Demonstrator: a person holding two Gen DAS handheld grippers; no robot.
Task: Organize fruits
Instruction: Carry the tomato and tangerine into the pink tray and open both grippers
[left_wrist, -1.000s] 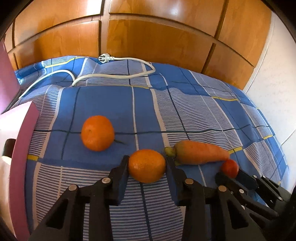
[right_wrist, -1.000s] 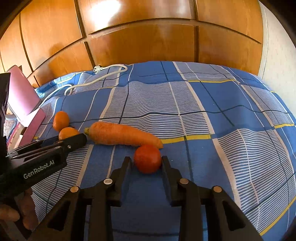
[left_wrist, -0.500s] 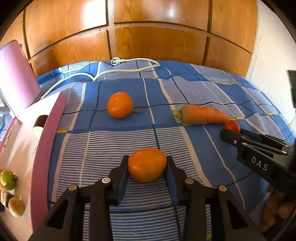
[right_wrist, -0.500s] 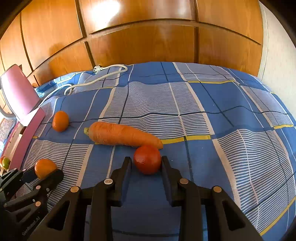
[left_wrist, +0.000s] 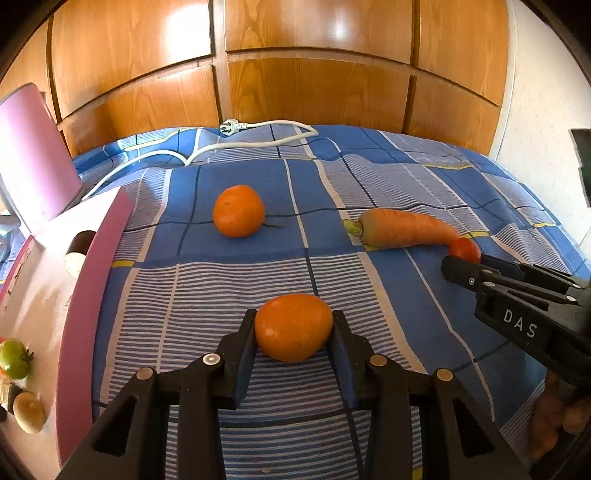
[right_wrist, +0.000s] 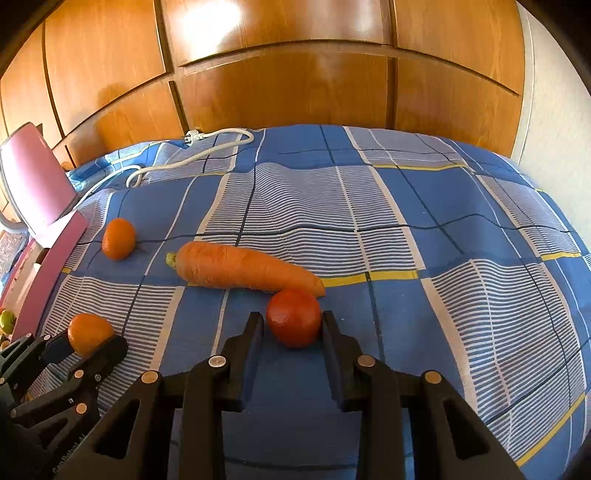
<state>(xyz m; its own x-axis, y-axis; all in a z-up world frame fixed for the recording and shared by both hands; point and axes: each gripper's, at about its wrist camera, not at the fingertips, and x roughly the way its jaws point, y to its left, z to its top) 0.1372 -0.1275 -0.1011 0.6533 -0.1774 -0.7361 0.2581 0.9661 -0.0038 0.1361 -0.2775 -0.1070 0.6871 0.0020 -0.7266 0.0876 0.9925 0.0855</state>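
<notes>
Since a second ago my left gripper (left_wrist: 293, 334) has carried its orange (left_wrist: 293, 326) away from the carrot (left_wrist: 400, 233) toward the pink box (left_wrist: 92, 295) at the left edge of the bed; my right gripper (right_wrist: 293, 330) has stayed put. Left pads pinch the orange on both sides, fruit held over the blue checked bedspread (left_wrist: 369, 177). Right jaws are closing with the tomato (right_wrist: 293, 317) between them, right pad touching it, left pad with a thin gap, so not pinched yet. Tomato sits on the bedspread, touching or just beside the carrot's pointed tip. Second orange (left_wrist: 238, 210) lies loose on the bedspread, well apart from both grippers, left of the carrot's stem end. Box holds a green tomato (left_wrist: 14, 358), a pale potato-like item (left_wrist: 29, 411) and a dark-and-white piece I cannot identify. White power cord (left_wrist: 258, 138) lies along the far edge by the wooden panels (left_wrist: 314, 88).
</notes>
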